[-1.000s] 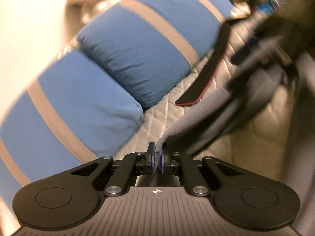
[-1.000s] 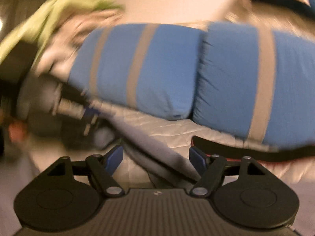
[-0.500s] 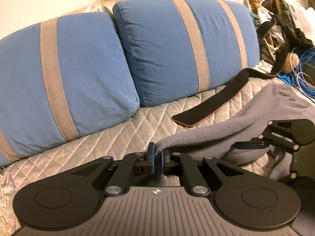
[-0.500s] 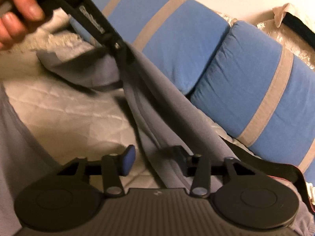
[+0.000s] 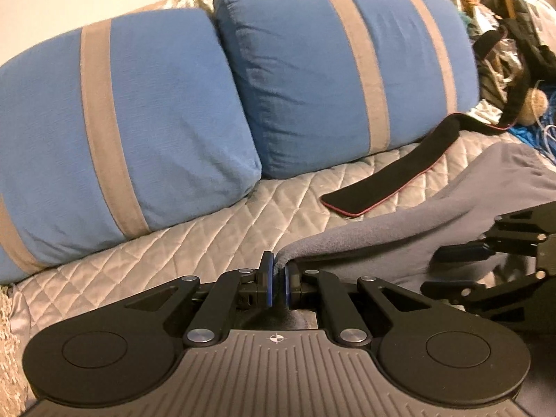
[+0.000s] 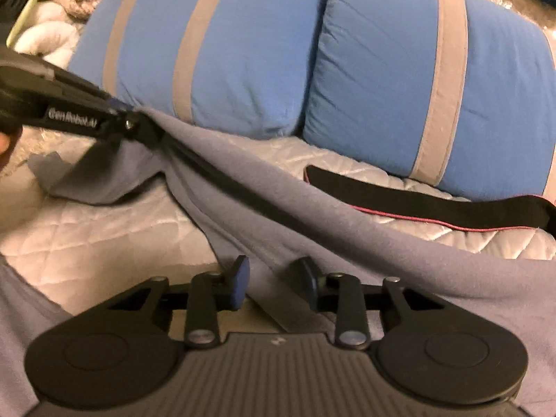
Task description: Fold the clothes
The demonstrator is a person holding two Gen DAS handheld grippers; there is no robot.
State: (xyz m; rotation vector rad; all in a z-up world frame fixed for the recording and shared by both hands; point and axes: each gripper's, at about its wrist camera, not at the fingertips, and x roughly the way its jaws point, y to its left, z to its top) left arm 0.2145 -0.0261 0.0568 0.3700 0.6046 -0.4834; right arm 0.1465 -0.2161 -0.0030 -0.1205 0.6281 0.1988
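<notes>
Two cushions [image 5: 243,97] stand side by side along the back of the quilted cover [image 5: 194,243]. A strap [image 5: 392,177] lies on the cover before the right-hand cushion. The garment [image 6: 312,215] drapes across the cover, nearer than the strap.

This was a home, a lived-in bedroom or sitting corner. Two blue cushions [image 5: 243,97] with grey stripes leaned on a plain wall above a quilted silver cover [image 5: 194,243], and at two o'clock lay piled clothes, bags and cables [image 5: 514,69].
</notes>
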